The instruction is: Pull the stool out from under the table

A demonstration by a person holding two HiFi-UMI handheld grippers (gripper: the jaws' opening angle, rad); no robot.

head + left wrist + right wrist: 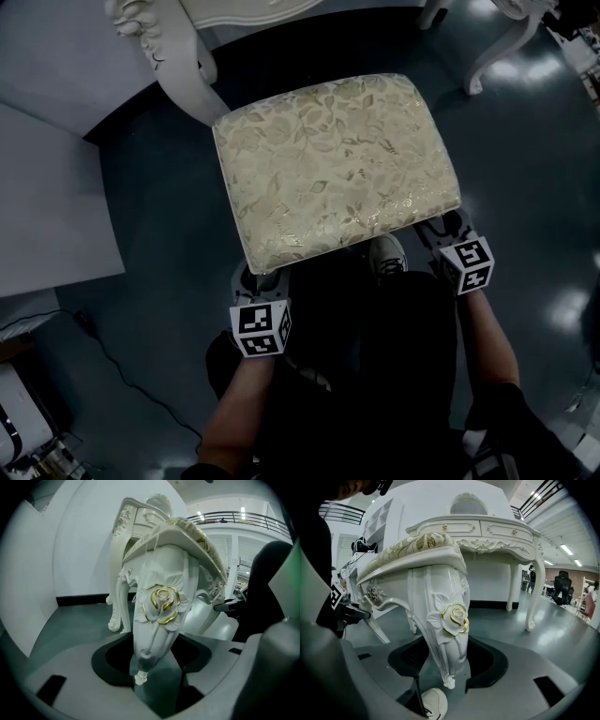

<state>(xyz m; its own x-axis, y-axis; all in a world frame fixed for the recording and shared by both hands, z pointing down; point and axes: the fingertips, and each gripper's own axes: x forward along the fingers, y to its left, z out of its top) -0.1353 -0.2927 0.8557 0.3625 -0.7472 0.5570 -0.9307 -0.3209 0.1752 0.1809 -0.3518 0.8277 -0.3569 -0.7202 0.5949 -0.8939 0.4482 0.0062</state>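
**Stool almost free of the table, both tongs on its near legs**

The left gripper [259,281] sits at the near left corner of the stool [337,164]. Its jaws are closed around the near left leg [157,620], and the dark pads seem to lie against the leg on both sides. At the other corner the right gripper [442,228] holds the near right leg [445,620] in the same way.

I judge the task as mostly done. The flowered seat lies nearly whole in the open on the dark floor [525,169], and only its far edge is near the table [173,56]. What is left seems small: perhaps a last short pull toward the person, then letting the legs go. Neither leg is released yet.

The head view alone shows the seat from above and how it stands to the table. It hides the legs and the jaws under the cushion. The left gripper view shows the leg with its gold rose between the jaws, and a table leg behind it. The right gripper view shows the table's front with its drawers, standing apart behind the stool, and a white shoe [433,704] just under the jaws.
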